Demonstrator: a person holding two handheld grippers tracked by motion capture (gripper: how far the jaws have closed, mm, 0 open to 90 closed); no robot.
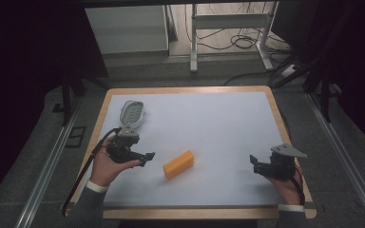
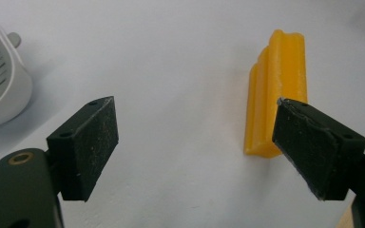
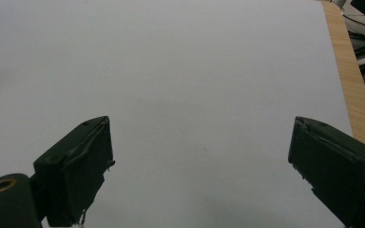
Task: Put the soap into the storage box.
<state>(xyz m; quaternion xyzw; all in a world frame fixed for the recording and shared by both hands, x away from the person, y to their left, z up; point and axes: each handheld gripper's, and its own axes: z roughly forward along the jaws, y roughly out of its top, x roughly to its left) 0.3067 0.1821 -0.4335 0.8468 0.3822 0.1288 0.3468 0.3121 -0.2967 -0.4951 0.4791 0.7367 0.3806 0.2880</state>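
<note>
Two tongs are at work, one per hand. Left tongs [image 1: 148, 156] sit at the lower left of the high view, jaws spread wide with nothing between them; right tongs [image 1: 255, 163] sit at the lower right, jaws likewise wide apart and empty, over bare sheet.

One block [image 1: 178, 164] lies on the tabletop [image 1: 185, 89], a little below the middle of the frame, between the two tongs and nearer the left ones. One grey slotted tool [image 1: 132, 113] lies at the upper left, just beyond the left hand [image 1: 105, 165].

In the left gripper view the block [image 2: 275, 90] is orange-yellow, waxy and oblong, with rounded ridges running along its length. It lies flat, its long side leading away toward the top of the frame, its near end just beside the right-hand jaw. The grey tool [image 2: 0, 90] sits at the left edge of that frame, well apart from the block.

A pale sheet covers nearly all the tabletop, with a wooden rim showing around it; in the right gripper view that rim [image 3: 349, 76] runs down the right edge. Open sheet lies all round the block, widest toward the top and right of the high view.
</note>
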